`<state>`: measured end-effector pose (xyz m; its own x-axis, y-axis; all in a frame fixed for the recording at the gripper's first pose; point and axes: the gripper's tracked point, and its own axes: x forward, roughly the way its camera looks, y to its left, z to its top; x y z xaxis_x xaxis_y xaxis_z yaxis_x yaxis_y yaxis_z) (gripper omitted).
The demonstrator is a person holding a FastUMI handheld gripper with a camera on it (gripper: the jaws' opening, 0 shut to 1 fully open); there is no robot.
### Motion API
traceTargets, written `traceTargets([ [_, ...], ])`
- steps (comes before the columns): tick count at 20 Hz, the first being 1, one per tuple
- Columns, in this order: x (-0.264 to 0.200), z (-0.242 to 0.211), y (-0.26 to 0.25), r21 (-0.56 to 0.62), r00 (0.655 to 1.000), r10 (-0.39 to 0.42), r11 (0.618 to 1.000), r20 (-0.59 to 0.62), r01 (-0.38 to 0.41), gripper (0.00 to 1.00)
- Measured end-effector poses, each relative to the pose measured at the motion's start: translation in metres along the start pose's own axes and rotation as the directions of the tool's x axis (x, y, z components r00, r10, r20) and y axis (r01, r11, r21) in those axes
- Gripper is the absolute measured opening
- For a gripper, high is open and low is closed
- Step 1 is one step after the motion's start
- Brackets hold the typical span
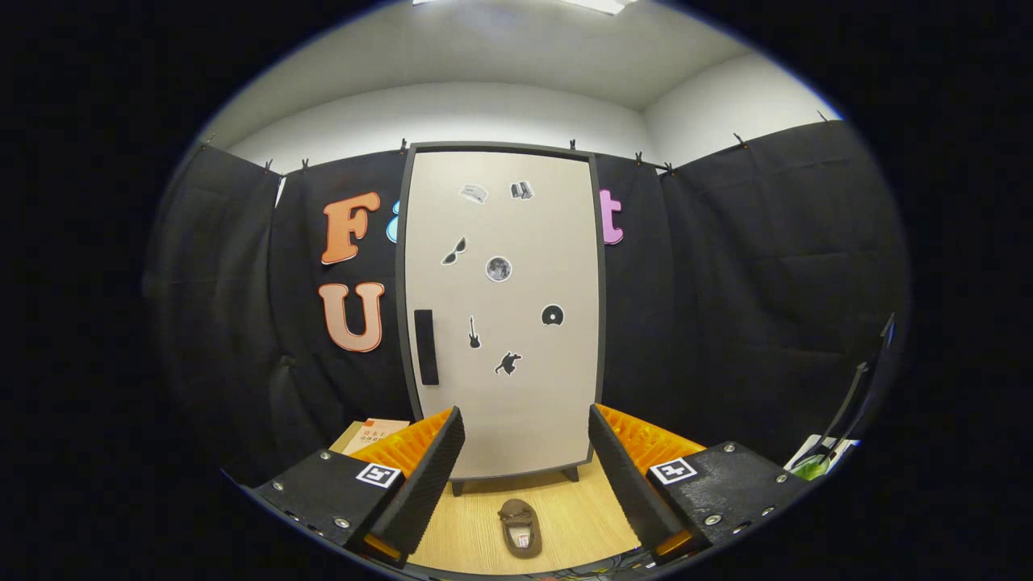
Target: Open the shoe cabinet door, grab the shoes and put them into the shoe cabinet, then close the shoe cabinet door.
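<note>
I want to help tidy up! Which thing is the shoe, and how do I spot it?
Find the tall pale cabinet with stickers on its closed door. On the wooden floor before it, between the open gripper fingers, lies the shoe, the only small brown slipper there.

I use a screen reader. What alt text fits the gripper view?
A closed shoe cabinet with a dark handle stands ahead of the open, empty claw. One brown shoe lies on the wooden floor between the fingers.
</note>
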<state>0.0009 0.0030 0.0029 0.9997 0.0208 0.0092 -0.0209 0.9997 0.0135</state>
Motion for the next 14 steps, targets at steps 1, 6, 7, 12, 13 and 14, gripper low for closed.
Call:
traceTargets([
  [1, 0.001, -0.001, 0.002, 0.008, 1.000, 0.007, 1.000, -0.001, -0.007, 0.96],
  [6, 0.010, -0.001, 0.010, 0.004, 1.000, 0.030, 1.000, 0.005, -0.030, 0.96],
  [7, 0.011, 0.000, 0.012, 0.003, 0.999, 0.036, 0.999, 0.007, -0.036, 0.96],
  [12, 0.038, 0.000, 0.034, 0.026, 0.996, 0.089, 0.996, 0.001, -0.089, 0.96],
  [13, 0.045, 0.001, 0.040, 0.029, 0.995, 0.100, 0.995, 0.004, -0.100, 0.96],
  [14, 0.051, 0.001, 0.048, 0.031, 0.994, 0.113, 0.993, 0.003, -0.113, 0.96],
])
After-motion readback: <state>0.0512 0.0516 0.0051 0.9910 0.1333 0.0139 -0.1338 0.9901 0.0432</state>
